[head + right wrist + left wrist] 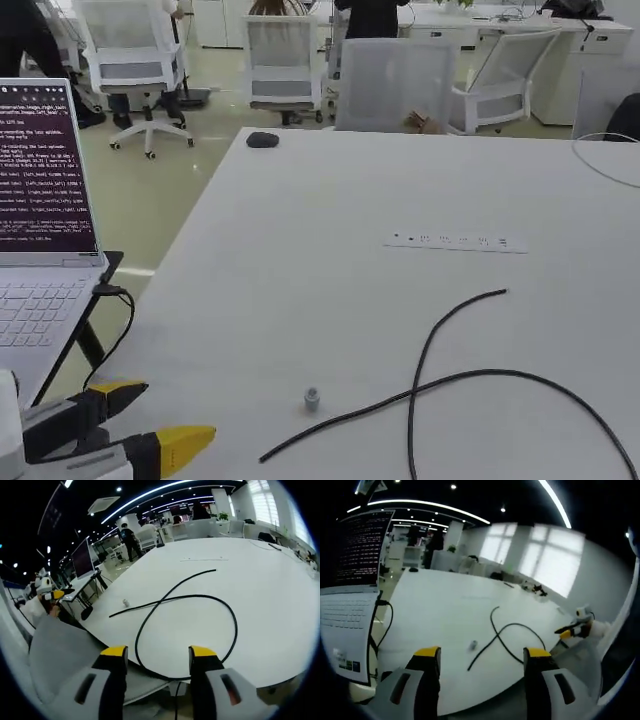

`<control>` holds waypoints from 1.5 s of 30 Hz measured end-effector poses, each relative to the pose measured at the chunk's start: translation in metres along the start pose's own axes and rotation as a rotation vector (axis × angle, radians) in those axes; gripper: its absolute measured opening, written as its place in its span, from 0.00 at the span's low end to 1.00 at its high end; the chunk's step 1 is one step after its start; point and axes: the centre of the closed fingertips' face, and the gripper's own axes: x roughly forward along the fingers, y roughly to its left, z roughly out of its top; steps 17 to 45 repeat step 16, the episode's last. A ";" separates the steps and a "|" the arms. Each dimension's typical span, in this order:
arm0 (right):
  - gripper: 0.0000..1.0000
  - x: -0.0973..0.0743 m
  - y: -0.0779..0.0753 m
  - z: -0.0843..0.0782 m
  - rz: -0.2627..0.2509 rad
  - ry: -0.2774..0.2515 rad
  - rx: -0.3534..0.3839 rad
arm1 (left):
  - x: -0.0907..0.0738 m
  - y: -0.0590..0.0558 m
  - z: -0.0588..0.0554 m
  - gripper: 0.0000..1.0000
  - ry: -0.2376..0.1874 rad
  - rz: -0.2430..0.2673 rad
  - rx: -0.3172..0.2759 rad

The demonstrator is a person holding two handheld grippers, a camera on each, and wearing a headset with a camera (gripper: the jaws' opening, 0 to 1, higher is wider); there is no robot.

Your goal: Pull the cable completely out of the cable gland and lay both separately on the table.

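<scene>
Both spread, empty: left tool (482, 653), right tool (158, 651) | black cable (500, 372) looped | small grey gland (311, 400) apart

Gland (311, 400) on table (330, 200), just behind cable (470, 376), seemingly apart; laptop (40, 200) left.

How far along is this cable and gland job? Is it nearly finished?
It looks finished. The cable lies free on the table, and the small gland sits beside it, not touching. Nothing is in hand: the left gripper and right gripper are both open and empty. Nothing visible is left to do.
</scene>
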 end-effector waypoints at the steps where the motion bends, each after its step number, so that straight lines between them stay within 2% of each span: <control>1: 0.50 0.001 0.001 0.000 -0.004 -0.002 0.018 | -0.002 0.001 -0.002 0.67 0.001 0.007 -0.008; 7: 0.47 0.006 0.010 -0.001 0.004 0.006 0.035 | -0.009 0.003 -0.008 0.65 0.008 0.017 -0.029; 13: 0.45 0.011 0.012 -0.006 0.004 0.049 0.037 | -0.013 0.005 -0.013 0.60 0.009 0.027 -0.057; 16: 0.44 0.011 0.013 -0.006 0.005 0.045 0.046 | -0.015 0.004 -0.014 0.57 -0.001 0.026 -0.066; 45: 0.44 0.011 0.013 -0.006 0.005 0.045 0.046 | -0.015 0.004 -0.014 0.57 -0.001 0.026 -0.066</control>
